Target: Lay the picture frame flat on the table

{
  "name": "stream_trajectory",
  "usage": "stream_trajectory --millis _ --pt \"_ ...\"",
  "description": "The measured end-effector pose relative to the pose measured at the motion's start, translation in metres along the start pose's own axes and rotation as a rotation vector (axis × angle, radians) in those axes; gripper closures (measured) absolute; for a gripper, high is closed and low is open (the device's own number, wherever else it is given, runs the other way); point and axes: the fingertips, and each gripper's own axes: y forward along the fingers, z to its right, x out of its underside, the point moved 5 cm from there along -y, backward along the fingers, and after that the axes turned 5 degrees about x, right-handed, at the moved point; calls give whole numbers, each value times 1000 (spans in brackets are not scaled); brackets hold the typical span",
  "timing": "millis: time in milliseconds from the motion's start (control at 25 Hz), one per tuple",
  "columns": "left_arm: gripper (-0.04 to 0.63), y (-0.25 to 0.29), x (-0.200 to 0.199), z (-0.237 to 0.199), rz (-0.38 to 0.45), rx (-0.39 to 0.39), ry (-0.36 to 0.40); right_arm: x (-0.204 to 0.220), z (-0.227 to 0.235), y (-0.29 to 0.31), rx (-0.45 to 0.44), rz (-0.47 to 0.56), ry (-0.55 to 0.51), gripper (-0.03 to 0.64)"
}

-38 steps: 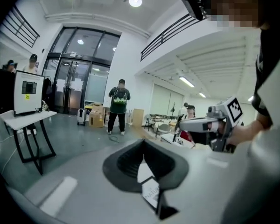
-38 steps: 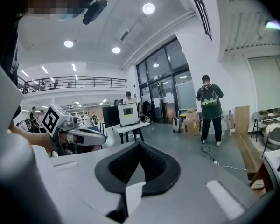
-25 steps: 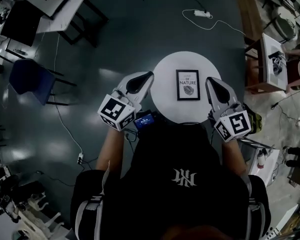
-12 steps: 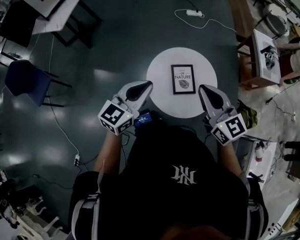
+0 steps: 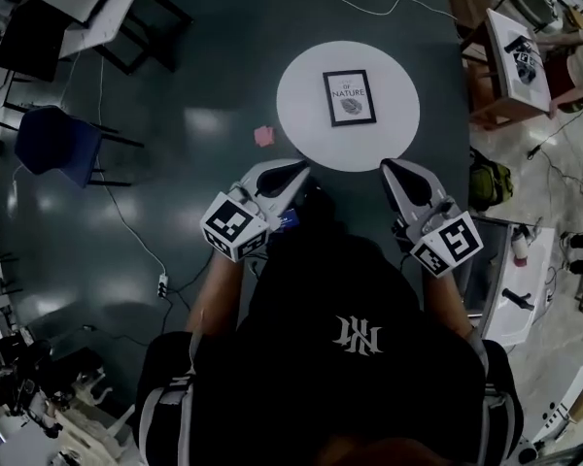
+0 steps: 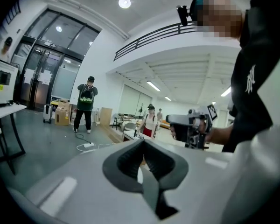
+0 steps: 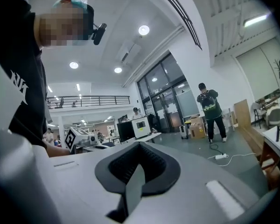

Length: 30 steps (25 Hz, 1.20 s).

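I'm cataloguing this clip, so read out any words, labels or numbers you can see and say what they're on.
"NATURE": on the print in the picture frame, which lies flat on the round table. The smaller lines above it are too small to read.
Back of the person's black shirt: a white monogram of interlocked letters, not clearly readable.

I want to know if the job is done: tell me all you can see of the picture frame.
The picture frame is a rectangle with a thin black border around a white print reading OF NATURE above a dark leaf-like shape. It lies flat, face up, near the middle of the round white table, slightly askew. Only the table touches it; the left gripper and right gripper are clear of it, nearer the person.
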Motion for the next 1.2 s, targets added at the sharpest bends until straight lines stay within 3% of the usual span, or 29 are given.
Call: stream_trajectory --millis 360,680,1200 --pt "592 -11 36 69 -63 56 -21 37 -32 -62 1 -23 45 617" --pt "592 -13 29 78 -34 84 -5 31 -43 -73 5 -9 18 617" --pt "592 -17 23 97 15 56 5 33 -51 -91 -26 -16 12 617"
